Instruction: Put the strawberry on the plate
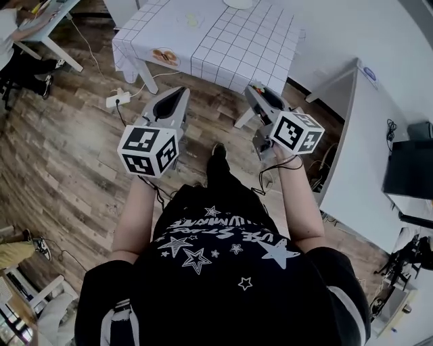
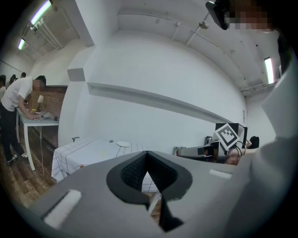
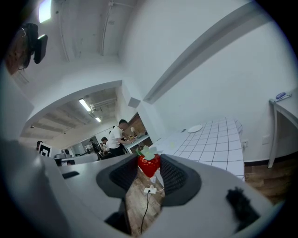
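Observation:
A red strawberry (image 3: 149, 165) with a pale green top sits pinched between the tips of my right gripper (image 3: 149, 160), which is shut on it. The white plate (image 3: 195, 128) lies far off on the grid-patterned tablecloth; it also shows as a small disc, the plate (image 2: 123, 144), in the left gripper view and at the top edge of the head view as the plate (image 1: 240, 3). My left gripper (image 2: 147, 154) has its jaws touching at the tips with nothing between them. Both grippers, left (image 1: 174, 101) and right (image 1: 257, 91), are held up over the wooden floor, short of the table.
The table with the white grid cloth (image 1: 223, 40) stands ahead; a printed orange picture (image 1: 164, 56) marks its near left corner. A power strip (image 1: 116, 100) with cable lies on the floor. A white desk (image 1: 365, 135) runs along the right. A person (image 3: 118, 137) bends over another table.

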{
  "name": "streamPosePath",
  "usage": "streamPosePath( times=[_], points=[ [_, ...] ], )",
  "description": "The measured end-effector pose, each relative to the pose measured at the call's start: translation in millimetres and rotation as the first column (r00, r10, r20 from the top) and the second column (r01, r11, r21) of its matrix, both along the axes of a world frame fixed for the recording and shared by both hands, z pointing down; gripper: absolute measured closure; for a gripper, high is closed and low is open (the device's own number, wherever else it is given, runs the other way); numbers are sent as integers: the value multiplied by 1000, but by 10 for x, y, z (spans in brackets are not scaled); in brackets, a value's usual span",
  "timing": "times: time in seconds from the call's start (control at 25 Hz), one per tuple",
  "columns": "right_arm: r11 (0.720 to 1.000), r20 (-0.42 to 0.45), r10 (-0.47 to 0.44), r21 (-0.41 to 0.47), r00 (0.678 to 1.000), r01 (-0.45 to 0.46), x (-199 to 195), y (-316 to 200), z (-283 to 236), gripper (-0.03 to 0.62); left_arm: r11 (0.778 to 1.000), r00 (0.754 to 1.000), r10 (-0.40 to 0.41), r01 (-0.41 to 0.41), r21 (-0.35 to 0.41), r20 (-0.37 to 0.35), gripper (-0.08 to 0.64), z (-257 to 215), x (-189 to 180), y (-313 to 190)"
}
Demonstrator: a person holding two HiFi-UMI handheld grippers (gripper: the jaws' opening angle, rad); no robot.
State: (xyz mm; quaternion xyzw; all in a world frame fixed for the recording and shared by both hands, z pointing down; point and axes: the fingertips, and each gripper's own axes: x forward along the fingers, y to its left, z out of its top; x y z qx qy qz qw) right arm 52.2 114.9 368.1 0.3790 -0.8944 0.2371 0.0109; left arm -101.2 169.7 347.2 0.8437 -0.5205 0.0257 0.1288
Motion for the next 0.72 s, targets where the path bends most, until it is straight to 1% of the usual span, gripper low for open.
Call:
streamPosePath(
  times=[0.2,0.4,0.56,0.72],
  points=[
    [1000,21,-19,9,1000,18,-148,-447,-27,434,1000,999,-20,20,1,25,555,-10,-103,-266],
    [998,5,-63,9,998,63,-323,-827,-15,434,999,998,-48,49,-20,28,555,25,-221,-612],
    [998,8,-59,-12,998,59,-257,-1161,59,434,998,999,-48,49,-45,20,555,94,-164,-994],
    [999,29,-39,-12,999,40,-87,-1554,44,434,999,999,-34,35,-38,23,555,39,10,-1391]
  ],
)
